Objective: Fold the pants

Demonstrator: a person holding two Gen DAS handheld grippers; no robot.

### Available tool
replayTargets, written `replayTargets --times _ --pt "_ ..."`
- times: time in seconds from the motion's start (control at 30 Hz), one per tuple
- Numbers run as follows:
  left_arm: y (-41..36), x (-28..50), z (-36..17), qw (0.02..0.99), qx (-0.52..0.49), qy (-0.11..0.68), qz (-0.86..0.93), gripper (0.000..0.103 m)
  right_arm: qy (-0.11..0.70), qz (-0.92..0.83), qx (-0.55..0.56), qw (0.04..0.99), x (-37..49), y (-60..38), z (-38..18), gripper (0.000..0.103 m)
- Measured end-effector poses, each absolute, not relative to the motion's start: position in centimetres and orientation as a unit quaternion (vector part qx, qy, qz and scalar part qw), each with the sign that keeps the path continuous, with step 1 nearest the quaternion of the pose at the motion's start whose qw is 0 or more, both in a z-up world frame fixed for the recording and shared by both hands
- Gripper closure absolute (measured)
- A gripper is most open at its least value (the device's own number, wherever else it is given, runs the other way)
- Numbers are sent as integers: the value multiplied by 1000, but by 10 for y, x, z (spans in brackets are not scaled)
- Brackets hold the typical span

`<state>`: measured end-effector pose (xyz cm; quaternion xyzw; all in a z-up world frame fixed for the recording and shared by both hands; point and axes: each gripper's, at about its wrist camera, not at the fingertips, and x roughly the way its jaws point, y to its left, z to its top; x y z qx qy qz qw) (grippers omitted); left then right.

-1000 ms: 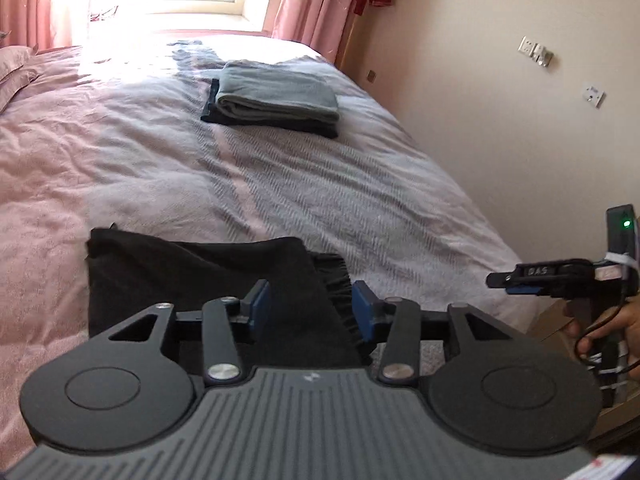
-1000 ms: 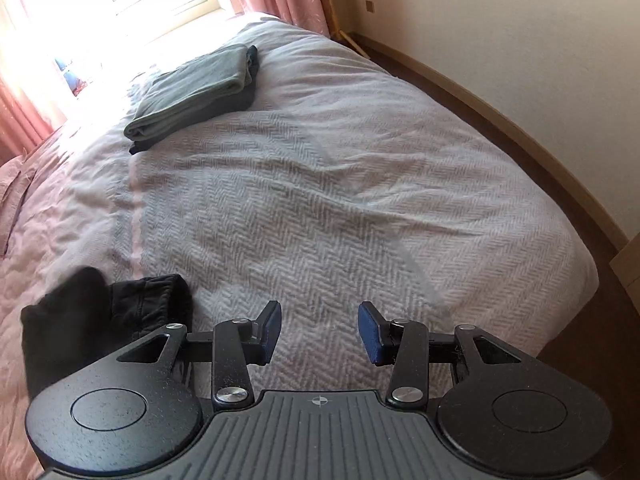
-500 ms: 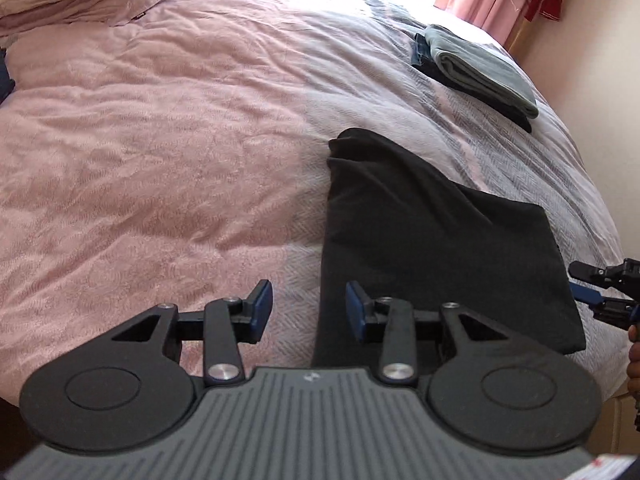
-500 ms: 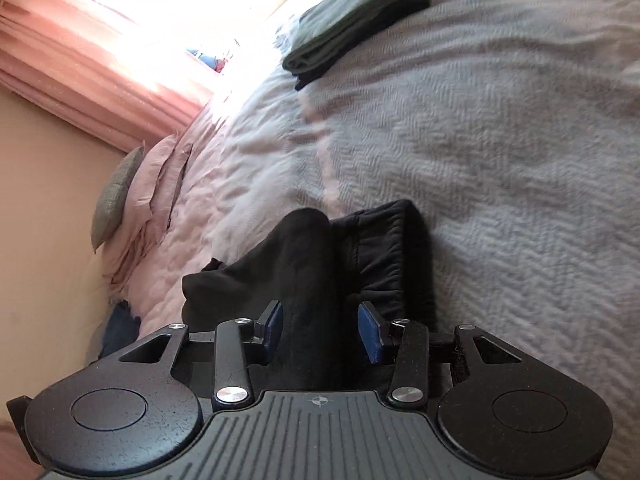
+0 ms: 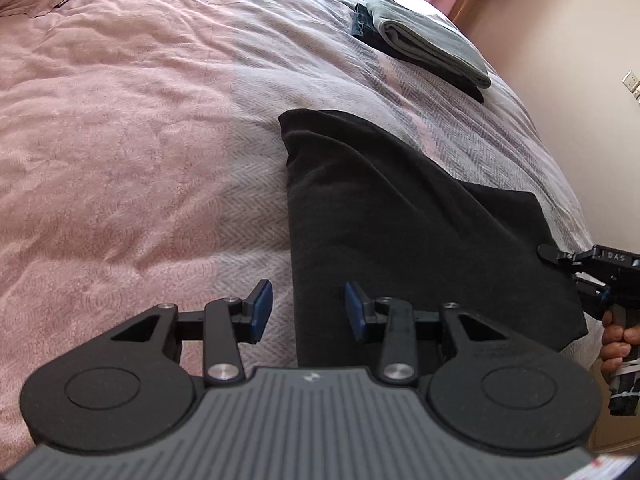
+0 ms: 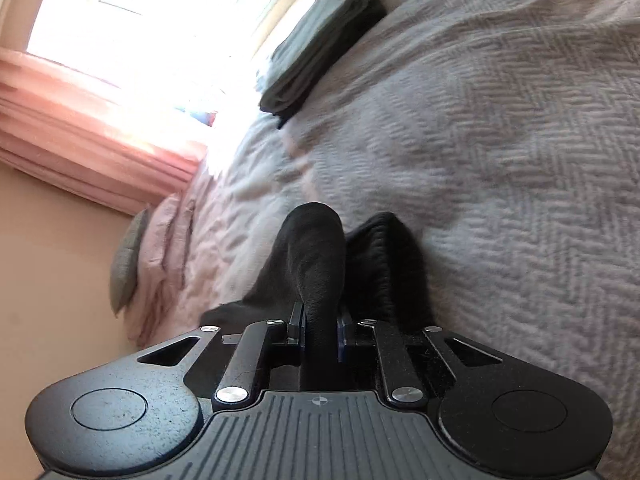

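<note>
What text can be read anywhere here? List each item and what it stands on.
"DAS": raised letters on the black body of the right claw, seen at the right edge of the left wrist view.
Small tag on the pink pillow: too small to read.
White and red label in the bottom right corner: cut off, unreadable.
Nothing else bears text.

One pair of black pants [image 5: 400, 232] lies near the bed's [image 5: 120, 160] right edge; one stack of folded clothes [image 5: 424, 44] sits toward the bed's far right corner, with three pieces showing in it, grey on top, a black one under it and a dark blue one at its end; two tools are in view, the left tool [image 5: 308, 312] and the right tool [image 6: 322, 330]; one hand [image 5: 618, 344]; one window [image 6: 168, 12]; two pink curtains show across the two views; one grey pillow [image 6: 124, 260]
</note>
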<state>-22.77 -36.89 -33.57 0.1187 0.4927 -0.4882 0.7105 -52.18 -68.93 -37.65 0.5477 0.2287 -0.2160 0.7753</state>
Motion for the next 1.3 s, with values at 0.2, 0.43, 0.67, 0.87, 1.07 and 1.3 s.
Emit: replayTargets --times 0.2,0.43,0.67,0.87,1.07,1.3 --pt "-377 -203 -326 716 116 475 -499 71 275 -265 496 780 -498 -694 -349 75" --pt "-425 -189 -312 704 130 418 -559 90 285 -316 308 851 -457 -658 -313 71" --pt "-486 -205 -359 705 200 364 -575 100 358 -329 153 860 -406 -643 -371 71" --pt "-482 -180 -379 703 129 418 -561 100 313 -380 311 813 -451 -678 -368 65" --pt "-464 -165 -335 743 103 415 -515 100 290 -372 306 827 -482 -664 -317 65" --pt "-511 -203 -359 721 225 376 -537 94 394 -318 250 825 -474 -627 -352 65"
